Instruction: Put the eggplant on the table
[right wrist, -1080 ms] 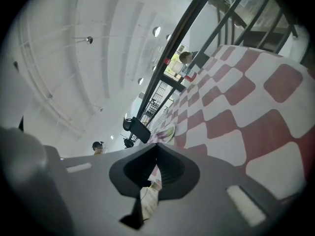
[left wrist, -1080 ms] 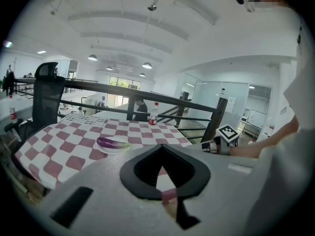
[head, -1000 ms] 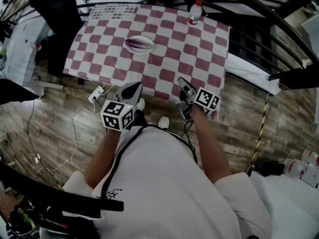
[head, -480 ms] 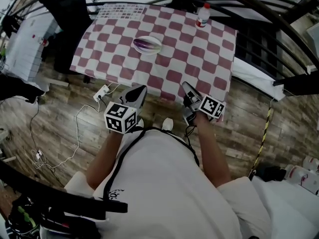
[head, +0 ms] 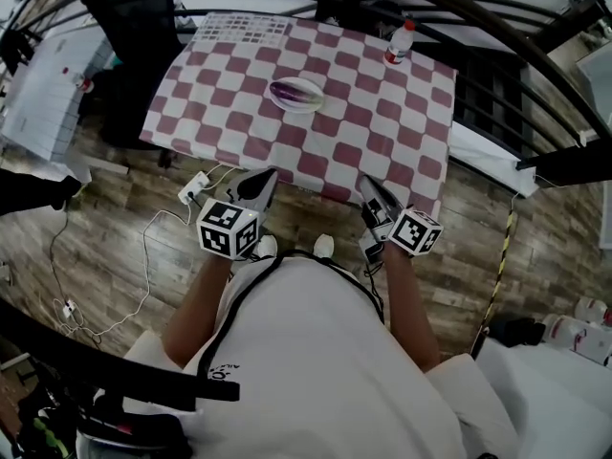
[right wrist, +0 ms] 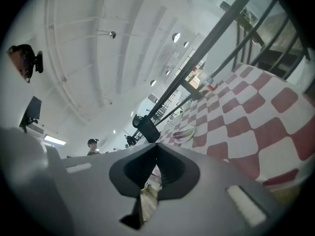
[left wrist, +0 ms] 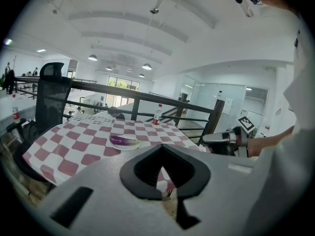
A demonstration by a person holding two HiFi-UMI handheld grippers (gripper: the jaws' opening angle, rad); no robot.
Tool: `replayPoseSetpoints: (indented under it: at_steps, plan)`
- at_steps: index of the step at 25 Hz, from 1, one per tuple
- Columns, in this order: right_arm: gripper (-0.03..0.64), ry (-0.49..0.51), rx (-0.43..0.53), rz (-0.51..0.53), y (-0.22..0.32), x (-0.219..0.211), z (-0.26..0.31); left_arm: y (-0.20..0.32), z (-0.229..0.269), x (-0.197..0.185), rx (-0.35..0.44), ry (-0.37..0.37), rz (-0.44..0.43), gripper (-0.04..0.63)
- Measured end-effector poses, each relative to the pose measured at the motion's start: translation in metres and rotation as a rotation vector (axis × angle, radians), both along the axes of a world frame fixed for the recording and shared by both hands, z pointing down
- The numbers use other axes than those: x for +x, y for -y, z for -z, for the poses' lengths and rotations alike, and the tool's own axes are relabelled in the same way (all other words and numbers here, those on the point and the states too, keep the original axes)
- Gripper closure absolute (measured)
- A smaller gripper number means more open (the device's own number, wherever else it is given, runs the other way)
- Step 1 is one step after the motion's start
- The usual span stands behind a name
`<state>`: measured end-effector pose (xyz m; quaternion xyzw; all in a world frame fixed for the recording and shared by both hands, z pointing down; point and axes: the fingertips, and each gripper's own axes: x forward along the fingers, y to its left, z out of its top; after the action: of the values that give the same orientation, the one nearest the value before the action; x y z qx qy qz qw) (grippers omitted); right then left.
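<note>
A purple eggplant (head: pixel 295 91) lies on a white plate (head: pixel 311 104) at the far middle of the table (head: pixel 382 113), which has a red-and-white checked cloth. Both grippers hang short of the table's near edge, over the wooden floor. My left gripper (head: pixel 260 185) is shut and holds nothing. My right gripper (head: pixel 371 189) is also shut and empty. In the left gripper view the eggplant (left wrist: pixel 123 141) and its plate (left wrist: pixel 129 146) lie ahead beyond the shut jaws. The right gripper view shows the plate (right wrist: pixel 183 133) small and far off to the left.
A plastic bottle with a red cap (head: pixel 399 43) stands at the table's far right corner. A black office chair (head: pixel 129 27) is at the table's left side. Black railings arc around the table. A power strip (head: pixel 194 184) and cables lie on the floor.
The view has shifted so the table sits a little further right and up. Both grippers have drawn slightly back toward my body, the right one also rightward. Both stay shut.
</note>
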<state>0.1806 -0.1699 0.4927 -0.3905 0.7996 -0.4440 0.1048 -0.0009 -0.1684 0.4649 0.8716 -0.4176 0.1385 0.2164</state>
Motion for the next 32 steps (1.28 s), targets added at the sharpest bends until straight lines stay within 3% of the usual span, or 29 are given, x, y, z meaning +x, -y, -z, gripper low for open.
replayPoseSetpoints:
  at_steps: [11,19,32]
  plan:
    - [0.611,-0.187,0.222,0.005,-0.022,-0.069,0.086,0.003,0.051,-0.057,0.128,-0.03,-0.048,0.591]
    - [0.611,-0.254,0.293,-0.021,-0.039,-0.086,0.114,0.0,0.07,-0.09,0.17,-0.042,-0.037,0.591]
    - [0.611,-0.298,0.325,0.002,-0.024,-0.105,0.12,0.011,0.064,-0.092,0.161,-0.077,-0.026,0.591]
